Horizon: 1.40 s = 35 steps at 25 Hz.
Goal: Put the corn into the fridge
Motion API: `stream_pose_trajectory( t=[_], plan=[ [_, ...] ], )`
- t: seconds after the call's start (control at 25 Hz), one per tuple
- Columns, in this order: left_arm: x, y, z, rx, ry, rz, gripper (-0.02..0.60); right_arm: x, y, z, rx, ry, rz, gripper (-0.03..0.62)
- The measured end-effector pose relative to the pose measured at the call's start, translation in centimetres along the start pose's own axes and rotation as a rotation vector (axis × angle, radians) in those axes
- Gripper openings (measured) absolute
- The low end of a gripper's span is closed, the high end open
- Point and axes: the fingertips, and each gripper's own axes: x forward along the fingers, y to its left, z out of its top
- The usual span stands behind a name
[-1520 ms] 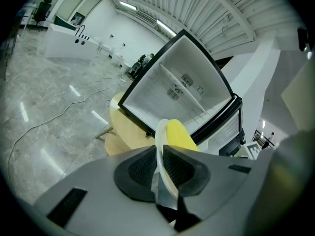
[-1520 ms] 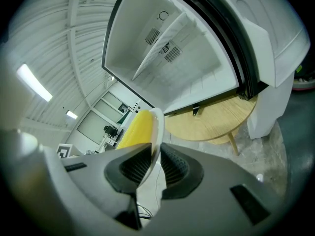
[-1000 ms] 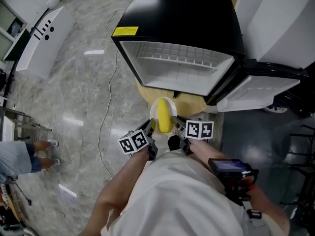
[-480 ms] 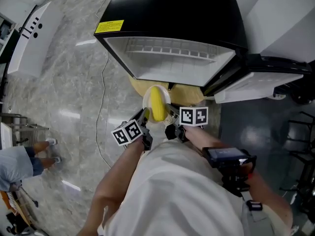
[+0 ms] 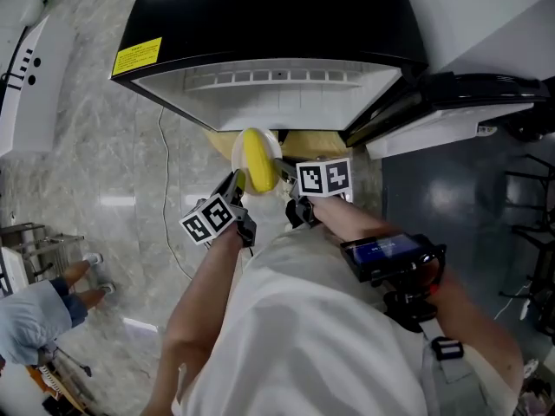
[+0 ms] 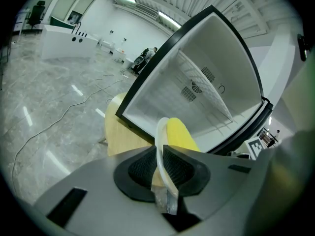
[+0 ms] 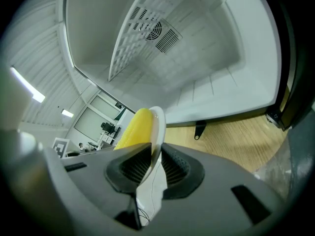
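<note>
Corn (image 5: 257, 160) lies yellow on a small white plate (image 5: 236, 151), and the plate hangs between the two grippers just in front of the open fridge (image 5: 269, 24). The left gripper (image 5: 236, 185) has its jaws closed on the plate's left rim. In the left gripper view the thin white edge runs up between the two ribbed black pads, pinched tight, and the cob rests on the dish just beyond the jaws and a little to their right. The right gripper (image 5: 290, 183) is clamped on the opposite rim in the same way. Its own view shows the rim squeezed between the pads, with the cob lying just past them on the left. So the corn sits between the two grippers, touching neither and borne only by the plate. From the head view, each gripper's marker cube shows near the person's hands, and a small screen (image 5: 386, 251) is strapped on the right forearm. The fridge has a black top with a yellow label (image 5: 136, 56) at one corner. Its inside is white, with a wire shelf and a round vent on the back wall. Its door (image 5: 451, 111) stands swung out to the right. The cabinet rests on a light wooden stand (image 5: 308, 142), and the plate is outside the cabinet, just before its front lip and over that stand. A thin cable (image 5: 165, 202) trails across the grey marble floor (image 5: 87, 172) to the left. Another person (image 5: 48, 315) stands well off at the left edge of the room.
</note>
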Motion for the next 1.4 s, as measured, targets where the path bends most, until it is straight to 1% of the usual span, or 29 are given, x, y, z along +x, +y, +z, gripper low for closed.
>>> stream_pose_trajectory(
  t=[0.32, 0.6, 0.8, 1.0, 1.16, 1.4],
  plan=[
    [2.4, 0.5, 0.7, -0.006, 0.026, 0.006, 0.049, 1.2, -1.6, 1.3, 0.016, 0.008, -0.013, 0.057],
    [4.3, 1.5, 1.2, -0.001, 0.034, 0.019, 0.049, 2.7, -2.9, 2.3, 0.006, 0.020, -0.017, 0.057],
    [5.1, 2.1, 1.0, -0.026, 0.021, 0.055, 0.049, 3.3, -3.7, 2.8, -0.025, 0.055, -0.017, 0.057],
    [5.8, 2.2, 1.5, -0.031, 0.011, 0.061, 0.049, 3.7, -3.9, 3.7, -0.053, 0.055, -0.027, 0.057],
    [6.5, 2.3, 1.6, -0.055, 0.000, 0.064, 0.049, 4.1, -4.4, 4.2, -0.069, 0.055, -0.032, 0.057],
    [7.9, 3.4, 2.3, -0.090, -0.037, 0.070, 0.049, 5.7, -4.9, 5.8, -0.131, 0.062, -0.028, 0.057]
  ],
)
